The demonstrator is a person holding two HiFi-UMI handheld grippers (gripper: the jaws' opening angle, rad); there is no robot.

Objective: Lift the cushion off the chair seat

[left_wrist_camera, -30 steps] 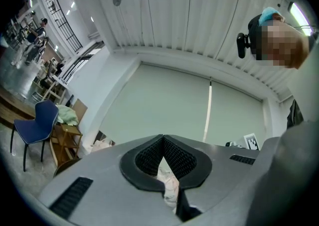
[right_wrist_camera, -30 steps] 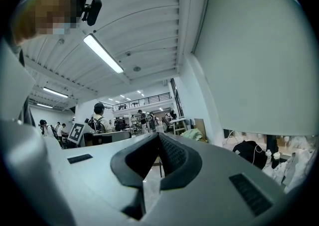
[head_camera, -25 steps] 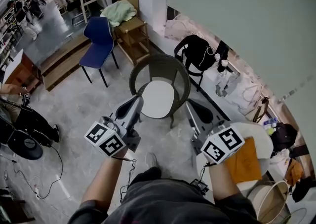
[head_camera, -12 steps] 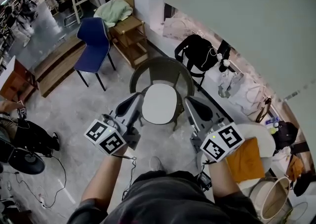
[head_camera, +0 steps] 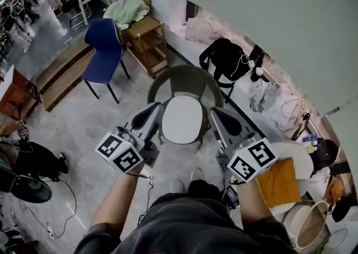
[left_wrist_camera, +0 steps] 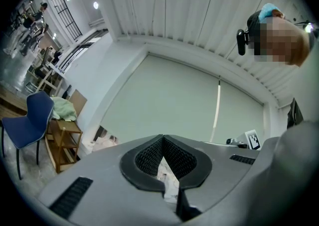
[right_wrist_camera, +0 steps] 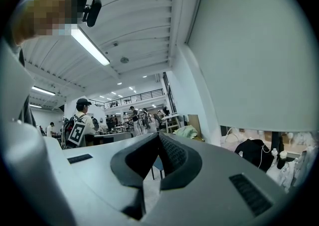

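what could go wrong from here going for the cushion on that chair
1. The left gripper and right gripper are both shut. Unless they open first, they would likely shove the white cushion rather than grip its edge.
2. The chair has a curved back that wraps closely round the cushion, so a gripper coming in from the side may knock the rim.

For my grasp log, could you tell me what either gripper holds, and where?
Nothing: left gripper and right gripper are shut, empty; the cushion lies on the chair.

Grey marbled floor, blue chair, wooden shelf.
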